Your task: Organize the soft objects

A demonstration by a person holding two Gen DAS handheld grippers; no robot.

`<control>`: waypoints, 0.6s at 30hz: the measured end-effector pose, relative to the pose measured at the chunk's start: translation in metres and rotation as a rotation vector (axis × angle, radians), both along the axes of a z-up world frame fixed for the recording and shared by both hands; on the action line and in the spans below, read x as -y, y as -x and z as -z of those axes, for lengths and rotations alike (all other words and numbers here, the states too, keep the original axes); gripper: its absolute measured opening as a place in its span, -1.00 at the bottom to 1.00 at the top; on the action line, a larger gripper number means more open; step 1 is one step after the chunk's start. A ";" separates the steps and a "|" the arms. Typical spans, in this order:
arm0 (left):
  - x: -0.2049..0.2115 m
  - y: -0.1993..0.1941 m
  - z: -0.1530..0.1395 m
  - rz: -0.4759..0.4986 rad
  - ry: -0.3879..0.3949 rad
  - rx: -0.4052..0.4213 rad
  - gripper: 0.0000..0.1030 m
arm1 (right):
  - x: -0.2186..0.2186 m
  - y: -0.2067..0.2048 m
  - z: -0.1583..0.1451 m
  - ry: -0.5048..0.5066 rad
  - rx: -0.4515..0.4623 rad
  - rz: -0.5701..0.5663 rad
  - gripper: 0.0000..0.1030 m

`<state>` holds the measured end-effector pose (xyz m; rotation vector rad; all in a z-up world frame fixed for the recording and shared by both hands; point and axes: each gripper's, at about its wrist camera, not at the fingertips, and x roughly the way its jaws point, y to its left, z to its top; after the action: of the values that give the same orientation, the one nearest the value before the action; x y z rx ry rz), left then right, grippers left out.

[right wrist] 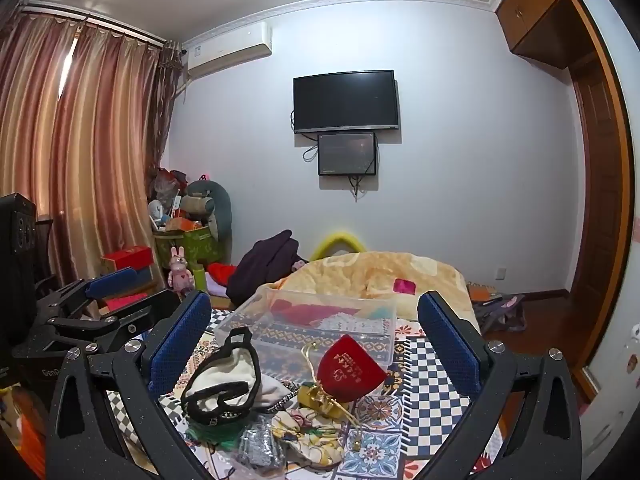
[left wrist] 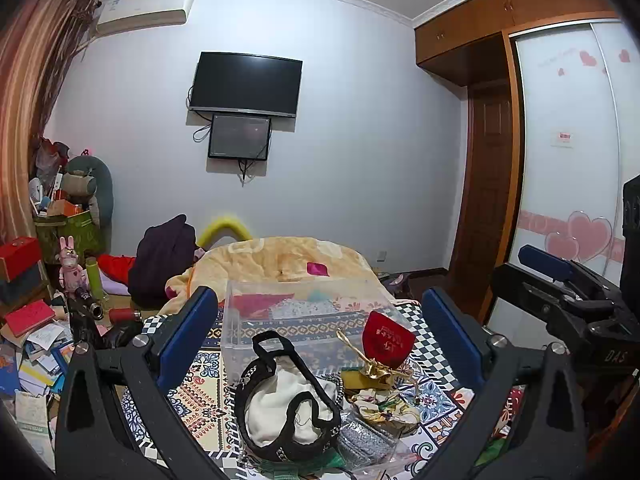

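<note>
A pile of soft items lies on a patterned cloth: a white cloth bag with black trim (left wrist: pixel 286 408) (right wrist: pixel 226 382), a red pouch (left wrist: pixel 384 340) (right wrist: pixel 350 366) propped over a gold pouch (left wrist: pixel 374 372) (right wrist: pixel 318 394), a floral fabric piece (left wrist: pixel 384 404) (right wrist: pixel 310 432) and a silver glitter pouch (left wrist: pixel 366 440) (right wrist: pixel 258 448). A clear plastic box (left wrist: pixel 308 312) (right wrist: pixel 316 320) behind them holds several fabric items. My left gripper (left wrist: pixel 320 328) is open and empty above the pile. My right gripper (right wrist: pixel 314 328) is open and empty above it too.
A yellow blanket (left wrist: pixel 280 260) (right wrist: pixel 380 276) lies heaped behind the box. Dark clothes (left wrist: pixel 164 256) and clutter of boxes, papers and toys (left wrist: pixel 40 320) are on the left. The right gripper shows at the left wrist view's right edge (left wrist: pixel 560 284). A wardrobe (left wrist: pixel 568 160) stands right.
</note>
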<state>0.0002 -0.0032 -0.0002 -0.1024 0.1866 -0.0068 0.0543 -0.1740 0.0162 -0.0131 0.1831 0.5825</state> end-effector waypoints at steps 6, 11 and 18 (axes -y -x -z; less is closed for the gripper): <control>-0.001 0.001 0.000 -0.001 0.005 0.001 1.00 | 0.001 -0.002 -0.001 -0.009 0.001 0.007 1.00; -0.002 0.002 -0.001 0.001 0.002 0.003 1.00 | 0.003 -0.002 -0.001 -0.010 0.001 0.008 1.00; -0.001 0.003 -0.001 0.004 0.000 0.004 1.00 | 0.003 -0.002 0.000 -0.009 0.005 0.005 1.00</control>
<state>-0.0033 -0.0023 0.0013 -0.1025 0.1824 -0.0107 0.0563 -0.1770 0.0162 -0.0055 0.1752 0.5787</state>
